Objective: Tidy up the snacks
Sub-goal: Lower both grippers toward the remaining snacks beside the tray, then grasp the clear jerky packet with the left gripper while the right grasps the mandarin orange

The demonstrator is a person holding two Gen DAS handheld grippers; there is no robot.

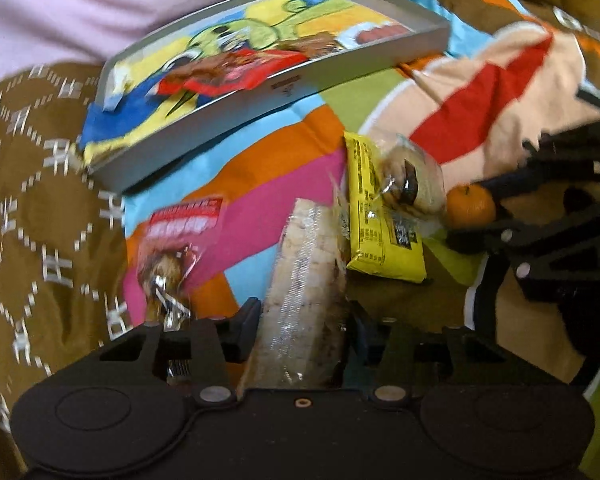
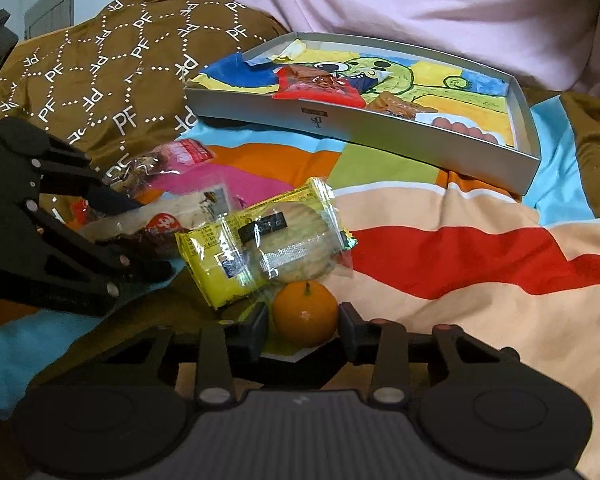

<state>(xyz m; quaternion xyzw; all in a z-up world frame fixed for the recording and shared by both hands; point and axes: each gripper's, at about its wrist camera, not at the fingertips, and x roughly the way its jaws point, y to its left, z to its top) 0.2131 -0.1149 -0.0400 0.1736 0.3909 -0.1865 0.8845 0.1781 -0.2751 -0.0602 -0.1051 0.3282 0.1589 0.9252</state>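
The left claw (image 1: pixel 304 320) grips a long clear-wrapped pale biscuit bar (image 1: pixel 304 300), its pads pressing both sides. The right claw (image 2: pixel 304 330) has its pads against a small round orange (image 2: pixel 305 314); no gap shows. Both lie on the bed's colourful patchwork quilt (image 2: pixel 480 256), beside a yellow cookie packet (image 2: pixel 260 248). Toward the far edge sits a shallow grey cardboard tray (image 2: pixel 380 130) holding a red snack packet (image 2: pixel 316 86).
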